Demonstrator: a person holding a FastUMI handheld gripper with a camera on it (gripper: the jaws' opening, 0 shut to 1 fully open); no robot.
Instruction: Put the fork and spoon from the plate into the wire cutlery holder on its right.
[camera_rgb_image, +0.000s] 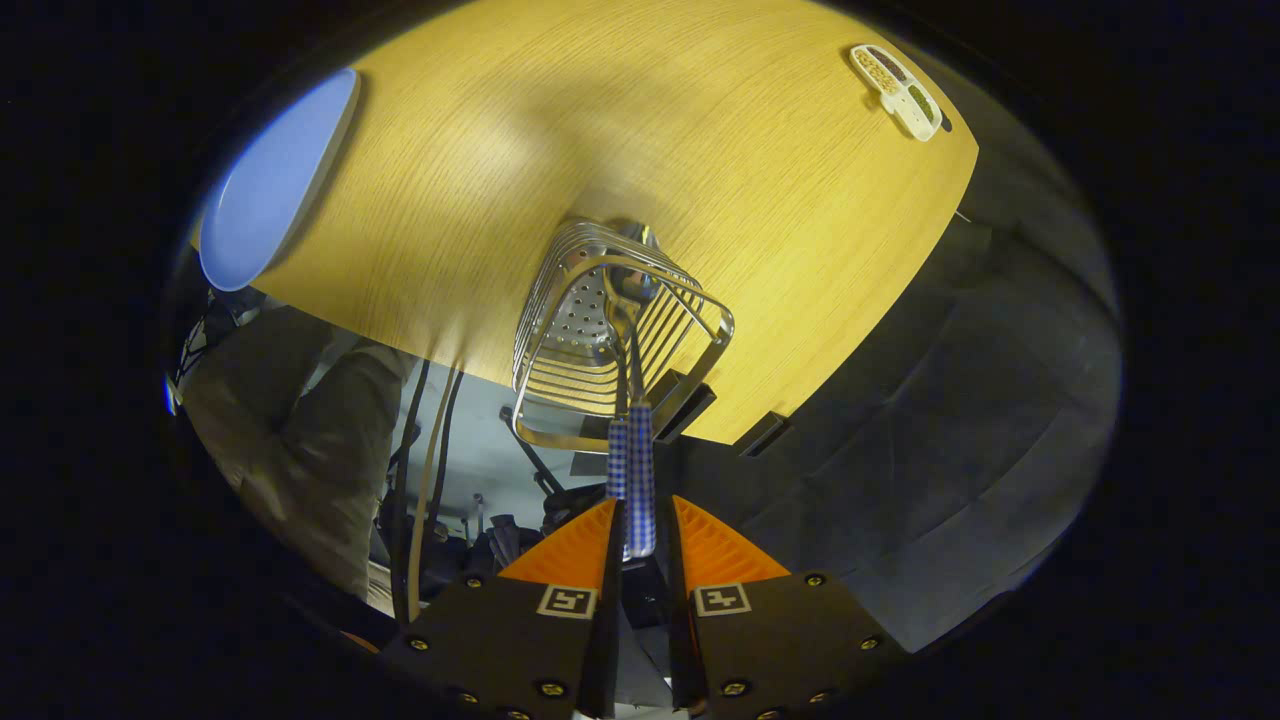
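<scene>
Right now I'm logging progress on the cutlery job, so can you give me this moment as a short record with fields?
gripper: jaws closed on a checked utensil handle
utensil: metal end already down inside the holder; fork or spoon, cannot tell
second handle: a checked handle beside the held one, apart from the jaws
holder: wire, at the near edge of the table
plate: blue, beyond the holder to one side, nothing seen on it
other: small white object at the table's far corner
</scene>
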